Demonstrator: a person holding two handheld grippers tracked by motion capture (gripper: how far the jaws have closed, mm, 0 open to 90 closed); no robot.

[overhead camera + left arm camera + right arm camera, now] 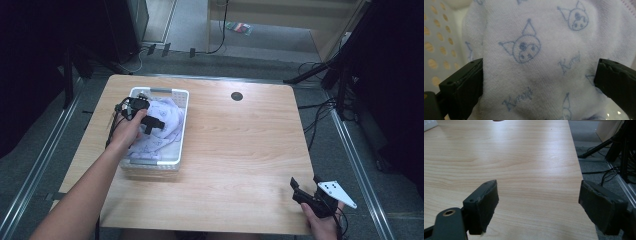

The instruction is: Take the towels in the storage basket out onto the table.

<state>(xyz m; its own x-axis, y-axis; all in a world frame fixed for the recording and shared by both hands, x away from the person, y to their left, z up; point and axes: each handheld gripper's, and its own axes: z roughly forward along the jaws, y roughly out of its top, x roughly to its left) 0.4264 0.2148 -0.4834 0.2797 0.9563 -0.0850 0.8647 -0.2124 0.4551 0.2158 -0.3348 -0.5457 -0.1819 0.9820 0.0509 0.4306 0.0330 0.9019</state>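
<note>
The towel (541, 62) is soft white terry printed with pale blue cartoon faces and script, and lies bunched in the white basket (181, 131) on the table (240, 150). The left gripper (150, 122) hangs over it, jaws spread wide to either side of the cloth. The right gripper (306, 189) waits near the table's right front corner, jaws apart and holding nothing.

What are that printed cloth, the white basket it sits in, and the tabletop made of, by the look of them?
The cloth looks like soft terry or fleece: a fuzzy, looped nap, pale white with blue cartoon prints. The basket seems moulded plastic, white and smooth, its wall pierced with regular round holes. The table looks like wood-grain laminate or veneer, light brown with a slight sheen; which of the two is hard to tell.
</note>
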